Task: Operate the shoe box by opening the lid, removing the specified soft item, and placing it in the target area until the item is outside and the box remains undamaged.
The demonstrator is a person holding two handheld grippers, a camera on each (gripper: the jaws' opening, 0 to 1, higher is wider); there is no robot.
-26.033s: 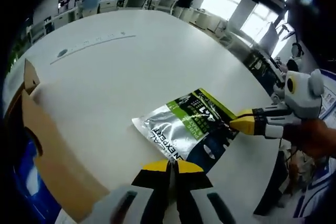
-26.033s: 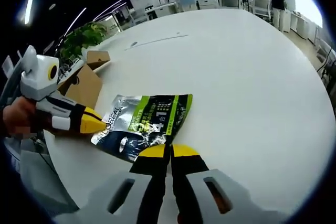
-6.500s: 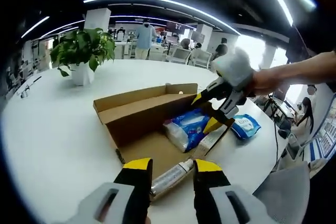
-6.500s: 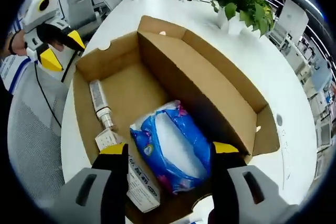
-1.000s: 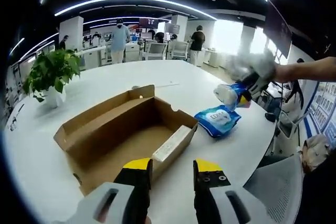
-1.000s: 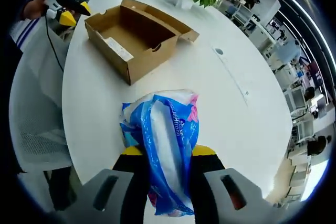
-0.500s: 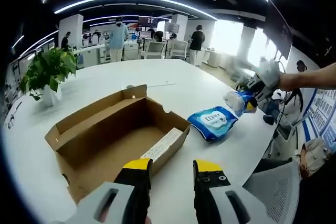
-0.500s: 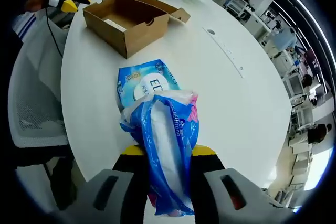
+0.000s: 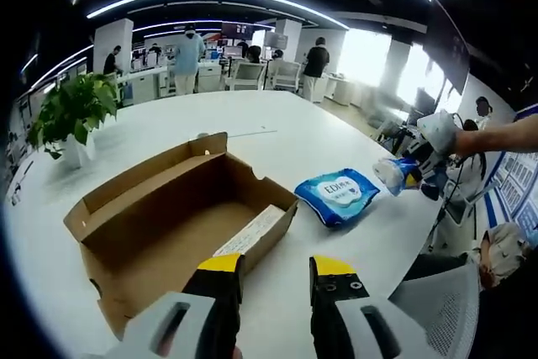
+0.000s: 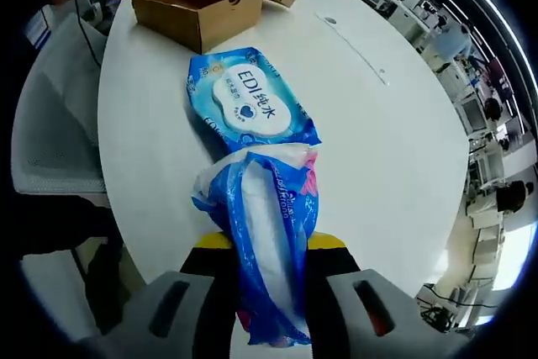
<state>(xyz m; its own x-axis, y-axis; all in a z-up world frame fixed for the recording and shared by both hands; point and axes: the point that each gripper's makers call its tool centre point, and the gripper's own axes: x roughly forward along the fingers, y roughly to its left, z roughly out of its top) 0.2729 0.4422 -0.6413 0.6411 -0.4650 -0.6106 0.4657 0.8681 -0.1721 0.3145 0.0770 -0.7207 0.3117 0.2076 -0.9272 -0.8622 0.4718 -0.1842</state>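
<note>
While the right gripper [image 10: 265, 245] has its jaws clenched on a blue soft pack [image 10: 267, 233], that item is already out of the box and hangs low over the white counter [image 10: 395, 149] near its edge; setting it down looks like the step left. Just beyond it lies a blue wipes pack [image 10: 248, 111] flat on the counter. Farther off stands the shoe box [image 9: 172, 224], lid folded back, walls looking sound, a long white carton [image 9: 250, 231] resting inside. Nearest in its own view, the left gripper [image 9: 273, 265] hovers with jaws parted on nothing, just short of the box. A potted plant [image 9: 71, 115] stands beyond.
</note>
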